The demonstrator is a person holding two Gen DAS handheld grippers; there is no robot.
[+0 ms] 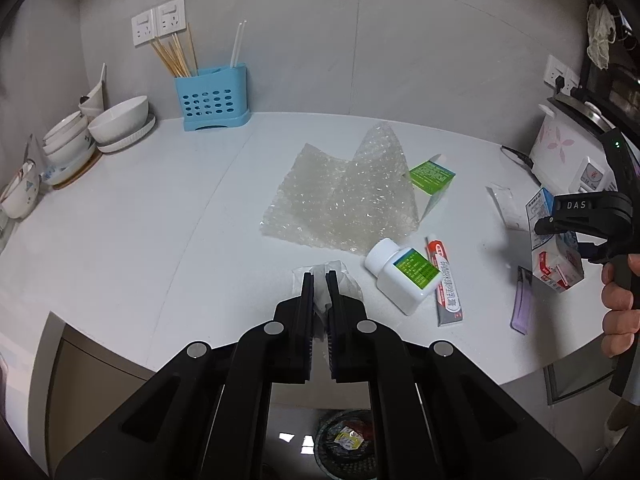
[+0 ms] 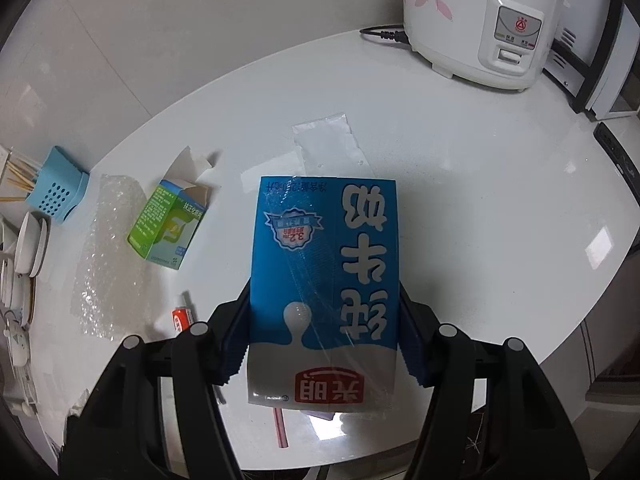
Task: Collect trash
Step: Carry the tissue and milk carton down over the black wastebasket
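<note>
My left gripper (image 1: pixel 320 276) is shut on a crumpled white tissue (image 1: pixel 348 280) at the counter's near edge. My right gripper (image 2: pixel 324 300) is shut on a blue and white milk carton (image 2: pixel 324 276), held above the counter; it also shows in the left wrist view (image 1: pixel 556 256). On the white counter (image 1: pixel 160 216) lie a sheet of bubble wrap (image 1: pixel 344 196), a green medicine box (image 1: pixel 432 178), a white pill bottle (image 1: pixel 404 276), an ointment tube (image 1: pixel 446 288), a clear plastic wrapper (image 2: pixel 328 140) and a purple strip (image 1: pixel 522 304).
A blue chopstick holder (image 1: pixel 214 98) and stacked white bowls (image 1: pixel 116 124) stand at the back left. A white rice cooker (image 2: pixel 480 20) stands at the back right. A bin with trash (image 1: pixel 348 440) sits on the floor below the counter edge.
</note>
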